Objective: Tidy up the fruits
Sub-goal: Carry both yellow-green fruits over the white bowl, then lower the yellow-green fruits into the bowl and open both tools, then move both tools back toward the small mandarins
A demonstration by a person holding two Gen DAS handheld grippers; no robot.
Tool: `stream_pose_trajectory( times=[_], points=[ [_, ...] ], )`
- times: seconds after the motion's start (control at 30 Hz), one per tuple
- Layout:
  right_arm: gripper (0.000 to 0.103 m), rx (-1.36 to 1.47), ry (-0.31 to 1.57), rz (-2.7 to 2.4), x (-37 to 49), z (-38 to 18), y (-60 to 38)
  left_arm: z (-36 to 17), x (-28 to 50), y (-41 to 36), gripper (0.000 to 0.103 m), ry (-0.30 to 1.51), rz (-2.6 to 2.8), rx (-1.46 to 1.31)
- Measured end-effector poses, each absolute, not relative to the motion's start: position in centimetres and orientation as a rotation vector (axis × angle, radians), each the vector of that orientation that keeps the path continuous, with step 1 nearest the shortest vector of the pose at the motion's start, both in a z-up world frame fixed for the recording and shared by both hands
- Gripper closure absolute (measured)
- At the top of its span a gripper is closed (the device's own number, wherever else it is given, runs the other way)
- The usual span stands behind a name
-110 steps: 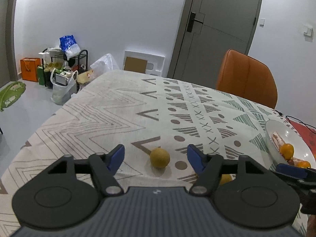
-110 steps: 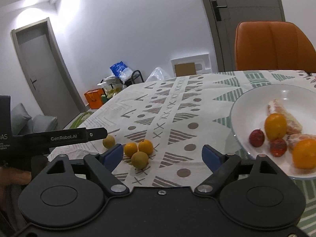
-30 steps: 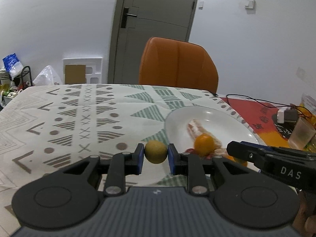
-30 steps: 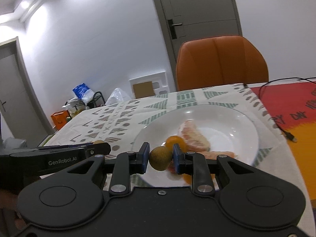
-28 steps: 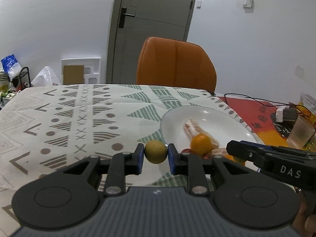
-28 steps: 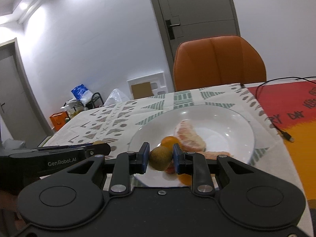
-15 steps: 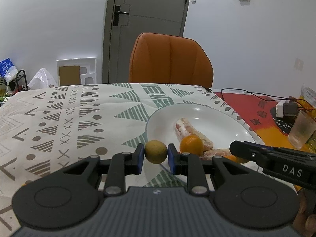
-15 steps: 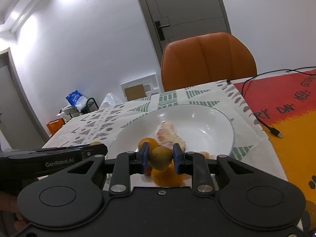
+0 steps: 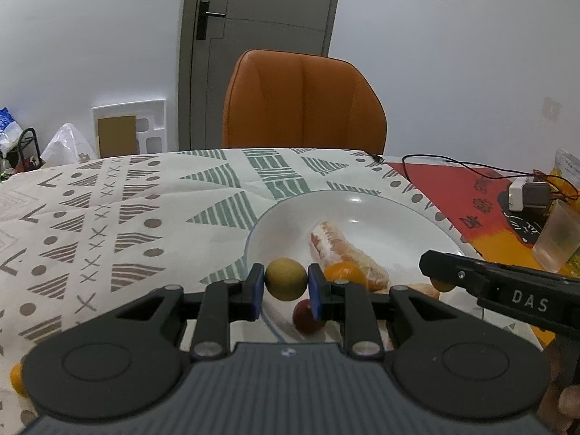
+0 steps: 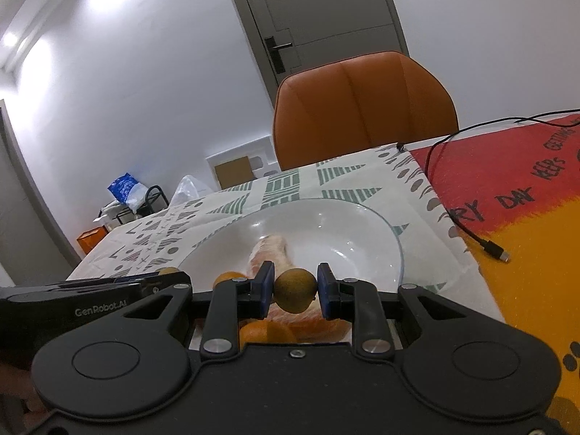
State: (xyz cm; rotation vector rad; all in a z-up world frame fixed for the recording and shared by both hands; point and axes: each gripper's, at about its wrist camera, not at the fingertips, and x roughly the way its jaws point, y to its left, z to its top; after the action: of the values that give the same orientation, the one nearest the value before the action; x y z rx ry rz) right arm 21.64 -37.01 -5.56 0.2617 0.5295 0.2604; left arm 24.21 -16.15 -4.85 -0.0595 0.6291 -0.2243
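My left gripper [image 9: 284, 286] is shut on a yellow-green round fruit [image 9: 286, 279], held over the near left rim of the white plate [image 9: 362, 210]. On the plate lie a peeled citrus segment [image 9: 337, 243], an orange [image 9: 342, 272] and a small red fruit [image 9: 306, 315]. My right gripper [image 10: 295, 290] hangs over the plate's near side with a brown-green round fruit [image 10: 294, 291] between its blue pads. Its jaws are opening, and the pads still touch the fruit. Below it lie orange pieces [image 10: 268, 330]. One loose orange [image 9: 16, 380] lies on the tablecloth at far left.
An orange chair [image 9: 304, 101] stands behind the table. To the right of the plate lies a red and yellow mat [image 10: 525, 217] with a black cable [image 10: 467, 228] across it. A plastic cup [image 9: 558, 235] and a charger [image 9: 525, 192] stand at the far right.
Both grippers have carried their fruits forward over the plate, which now looks nearer and larger. Each fruit sits between the same pads as before.
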Motion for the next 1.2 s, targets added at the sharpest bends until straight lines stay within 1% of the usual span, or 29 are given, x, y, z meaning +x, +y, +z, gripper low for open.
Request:
stream_pose_trajectory(
  times=[0.03,0.1,0.2,0.27,0.33,0.43,0.47,0.53,0.57,0.63,0.7,0.8,0.83,0.9,1.07,1.2],
  points=[
    [0.072,0.262,0.53,0.259,21.8,-5.5,-37.0,-4.8,24.2,-16.2,0.075,0.624,-0.222,-0.055],
    [0.067,0.253,0.531,0.258,21.7,-5.5,-36.9,-4.8,24.3,-16.1,0.074,0.625,-0.221,-0.051],
    [0.066,0.247,0.538,0.267,21.6,-5.5,-36.6,-4.8,24.3,-15.9,0.069,0.632,-0.22,-0.059],
    [0.063,0.248,0.541,0.269,21.5,-5.5,-36.6,-4.7,24.0,-15.8,0.063,0.629,-0.217,-0.057],
    [0.06,0.246,0.542,0.267,21.4,-5.5,-36.5,-4.6,23.7,-15.7,0.052,0.622,-0.211,-0.05],
    [0.058,0.247,0.54,0.268,21.1,-5.3,-36.4,-4.2,23.3,-15.4,0.043,0.607,-0.197,-0.044],
    [0.057,0.246,0.539,0.27,21.0,-5.2,-36.3,-4.1,23.1,-15.2,0.041,0.603,-0.194,-0.045],
    [0.052,0.243,0.534,0.273,20.8,-5.0,-36.0,-3.9,22.8,-14.9,0.037,0.595,-0.188,-0.047],
    [0.047,0.239,0.53,0.273,20.6,-4.9,-35.9,-3.7,22.6,-14.7,0.035,0.59,-0.183,-0.047],
    [0.042,0.232,0.526,0.272,20.3,-4.7,-35.6,-3.5,22.2,-14.3,0.025,0.581,-0.175,-0.047],
    [0.028,0.221,0.525,0.267,20.0,-4.5,-35.3,-3.3,21.8,-13.9,0.02,0.579,-0.159,-0.04],
    [0.016,0.198,0.512,0.241,19.5,-4.2,-34.7,-3.1,21.2,-13.1,0.016,0.578,-0.134,-0.051],
    [0.014,0.194,0.51,0.235,19.4,-4.1,-34.6,-3.0,21.1,-12.8,0.015,0.579,-0.129,-0.057],
    [0.007,0.194,0.505,0.23,19.1,-4.0,-34.4,-2.9,20.7,-12.2,0.014,0.579,-0.117,-0.065],
    [0.0,0.205,0.491,0.231,18.4,-3.7,-33.9,-2.4,19.5,-10.9,0.012,0.559,-0.09,-0.066],
    [0.0,0.206,0.487,0.237,17.9,-3.5,-33.2,-2.1,18.6,-9.6,0.012,0.554,-0.069,-0.077]
  ],
)
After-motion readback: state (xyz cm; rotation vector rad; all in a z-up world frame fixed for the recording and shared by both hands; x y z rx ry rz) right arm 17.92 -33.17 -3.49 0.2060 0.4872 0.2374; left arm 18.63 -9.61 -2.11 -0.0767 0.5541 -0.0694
